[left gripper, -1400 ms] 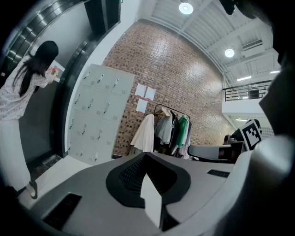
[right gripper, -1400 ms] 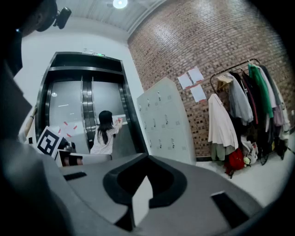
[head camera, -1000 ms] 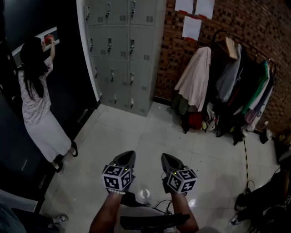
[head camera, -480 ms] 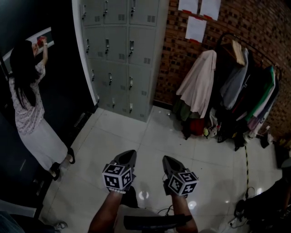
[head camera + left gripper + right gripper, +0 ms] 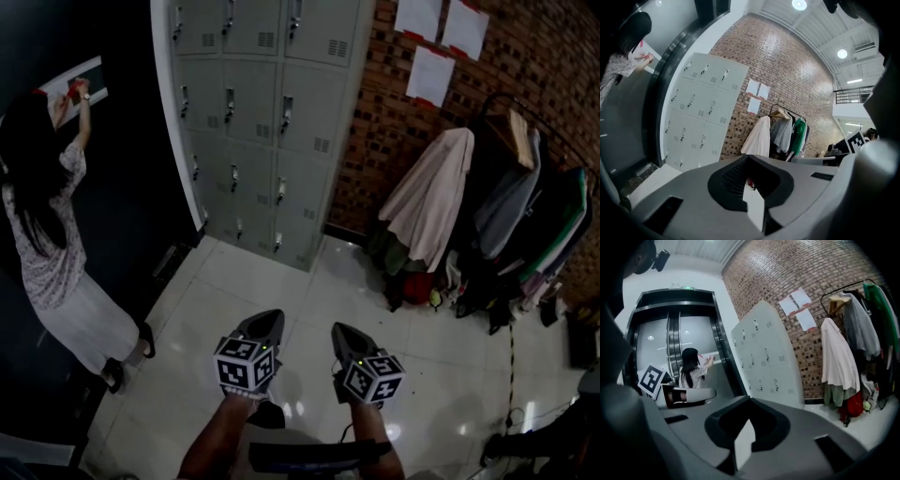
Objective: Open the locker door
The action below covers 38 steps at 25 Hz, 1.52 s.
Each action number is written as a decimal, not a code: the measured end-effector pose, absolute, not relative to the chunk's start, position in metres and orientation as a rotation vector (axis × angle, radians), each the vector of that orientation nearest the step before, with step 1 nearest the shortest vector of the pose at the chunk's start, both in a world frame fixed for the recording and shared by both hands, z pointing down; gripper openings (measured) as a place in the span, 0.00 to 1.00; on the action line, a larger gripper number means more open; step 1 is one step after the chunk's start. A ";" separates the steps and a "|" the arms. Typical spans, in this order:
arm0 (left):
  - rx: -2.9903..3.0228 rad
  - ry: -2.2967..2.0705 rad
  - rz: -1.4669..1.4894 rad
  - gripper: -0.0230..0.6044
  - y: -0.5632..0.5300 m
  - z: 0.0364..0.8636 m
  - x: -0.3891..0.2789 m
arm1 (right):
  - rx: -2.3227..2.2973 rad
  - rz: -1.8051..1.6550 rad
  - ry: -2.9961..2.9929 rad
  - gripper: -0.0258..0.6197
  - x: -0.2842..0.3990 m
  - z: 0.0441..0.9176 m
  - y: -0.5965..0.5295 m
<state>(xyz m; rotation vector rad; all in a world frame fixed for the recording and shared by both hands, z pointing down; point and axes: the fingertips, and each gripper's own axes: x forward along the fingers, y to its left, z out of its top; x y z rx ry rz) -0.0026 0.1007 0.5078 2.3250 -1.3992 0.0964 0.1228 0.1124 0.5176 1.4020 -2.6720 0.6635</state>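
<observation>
A bank of grey metal lockers (image 5: 272, 122) stands against the far wall, every door closed, each with a small handle. It also shows in the left gripper view (image 5: 701, 112) and the right gripper view (image 5: 764, 357). Both grippers hang side by side low in the head view, well short of the lockers, over the white tiled floor. My left gripper (image 5: 267, 323) is shut with nothing in it, its jaws meeting (image 5: 750, 187). My right gripper (image 5: 343, 334) is shut and empty as well (image 5: 745, 427).
A person in a pale dress (image 5: 47, 234) stands at the left, reaching up to a dark wall. A brick wall (image 5: 394, 141) with pinned papers (image 5: 431, 75) runs right of the lockers. A loaded clothes rack (image 5: 497, 206) stands at the right.
The head view has swung a little, so the lockers sit further right and slightly nearer and the person further left. Both grippers stay shut and side by side.
</observation>
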 end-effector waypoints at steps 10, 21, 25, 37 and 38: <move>2.342 -1.417 0.110 0.03 -0.013 0.496 -0.077 | 1.405 0.633 -2.696 0.05 0.046 0.500 -0.009; 2.326 -1.416 0.099 0.03 -0.080 0.503 -0.098 | 1.384 0.636 -2.702 0.05 0.018 0.504 -0.078; 2.332 -1.448 0.103 0.03 -0.115 0.499 -0.102 | 1.369 0.617 -2.731 0.05 0.013 0.499 -0.120; 2.327 -1.571 0.067 0.03 -0.273 0.473 -0.122 | 1.291 0.496 -2.819 0.05 -0.015 0.463 -0.306; 2.326 -1.578 0.063 0.03 -0.286 0.470 -0.122 | 1.282 0.488 -2.824 0.05 -0.017 0.460 -0.321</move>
